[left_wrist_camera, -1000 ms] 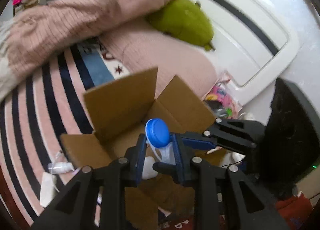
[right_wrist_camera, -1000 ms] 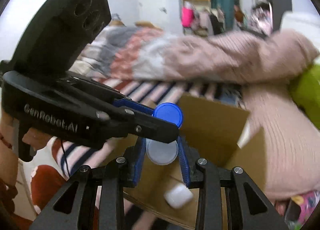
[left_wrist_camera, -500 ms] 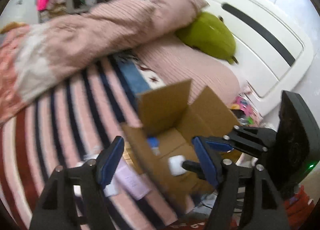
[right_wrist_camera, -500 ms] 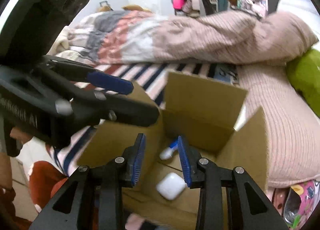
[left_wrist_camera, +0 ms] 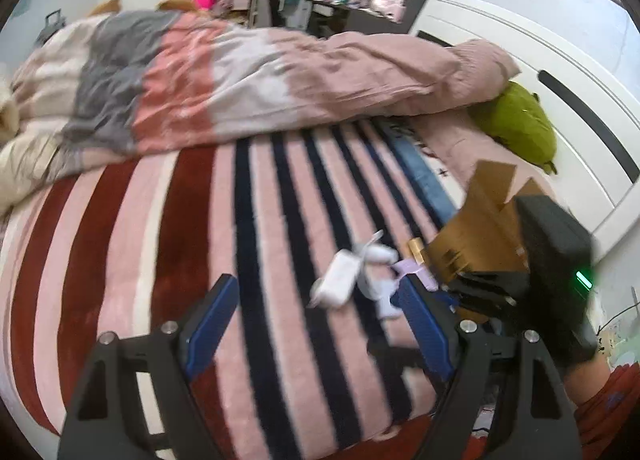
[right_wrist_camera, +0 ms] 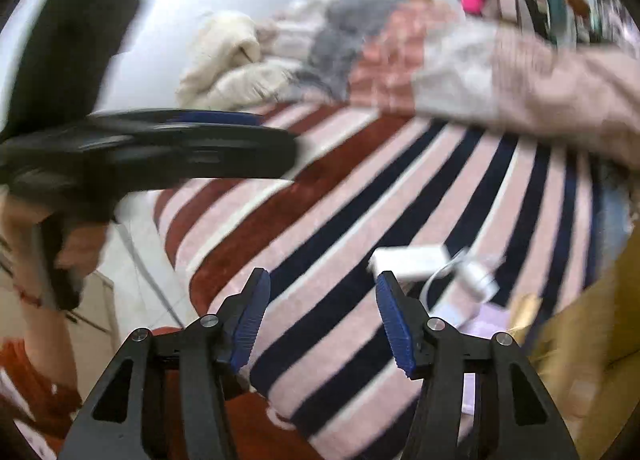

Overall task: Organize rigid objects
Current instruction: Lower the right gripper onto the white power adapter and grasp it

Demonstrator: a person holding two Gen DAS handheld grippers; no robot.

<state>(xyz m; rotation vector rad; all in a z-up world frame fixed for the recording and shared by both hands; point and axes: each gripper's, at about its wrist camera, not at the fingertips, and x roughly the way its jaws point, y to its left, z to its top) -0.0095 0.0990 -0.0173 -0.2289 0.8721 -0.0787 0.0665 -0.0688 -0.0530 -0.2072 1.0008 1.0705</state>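
A: What about the cardboard box (left_wrist_camera: 478, 236)?

B: It sits at the right side of the bed (left_wrist_camera: 280, 219), flaps up. From the left wrist view only its outer wall shows, so I cannot tell what is inside. In the right wrist view it is a tan blur at the right edge.

A: And room to move?

B: The striped blanket (left_wrist_camera: 168, 227) lies broad and bare to the left of the things. A rumpled duvet (left_wrist_camera: 248, 75) is heaped along the far side, with a green plush (left_wrist_camera: 516, 123) by the white headboard (left_wrist_camera: 560, 71).

A: The things themselves?

B: A white power adapter (left_wrist_camera: 338, 280) lies flat on the stripes, just beside a white cable plug (left_wrist_camera: 376, 254), a lilac item (left_wrist_camera: 412, 270) and a small gold piece (left_wrist_camera: 416, 250) near the box wall. All are motion-blurred.

A: The tongs?

B: Left tongs (left_wrist_camera: 316, 316) are spread wide, holding nothing. Right tongs (right_wrist_camera: 320, 312) are likewise apart and bare, with the adapter just beyond the right finger.
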